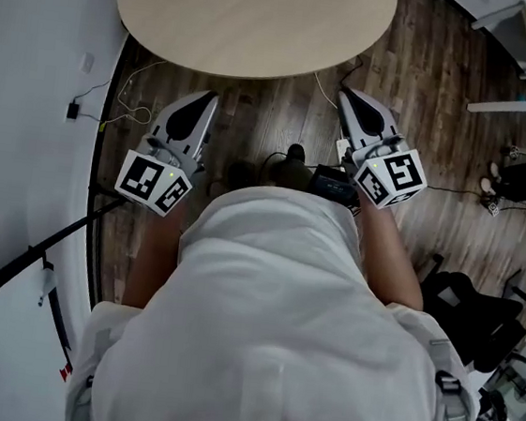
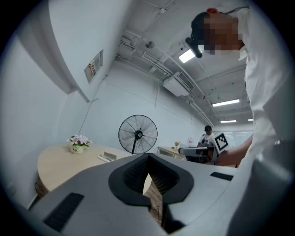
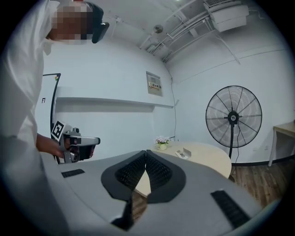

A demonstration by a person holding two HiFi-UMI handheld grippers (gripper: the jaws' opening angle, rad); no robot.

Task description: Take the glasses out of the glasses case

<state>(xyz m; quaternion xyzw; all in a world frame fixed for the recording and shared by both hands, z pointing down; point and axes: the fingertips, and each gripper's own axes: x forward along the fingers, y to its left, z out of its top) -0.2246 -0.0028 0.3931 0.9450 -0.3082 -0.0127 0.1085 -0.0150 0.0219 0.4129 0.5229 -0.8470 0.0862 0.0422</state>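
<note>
A small pale case (image 2: 107, 156) lies on the round wooden table (image 1: 257, 15), also seen as the case (image 3: 184, 153) in the right gripper view; it is too small to tell whether it is open, and no glasses show. Both grippers hang in the air short of the table's near edge. My left gripper (image 1: 203, 99) (image 2: 148, 156) is shut with nothing in it. The right gripper (image 1: 345, 93) (image 3: 146, 152) is likewise shut and empty. In the head view the case is out of sight.
A little pot of flowers (image 2: 77, 144) (image 3: 162, 143) stands on the table beside the case. A big floor fan (image 2: 138, 134) (image 3: 233, 118) stands behind the table. Cables (image 1: 128, 109) lie on the wooden floor by the left wall. A black chair (image 1: 468, 313) is at the right.
</note>
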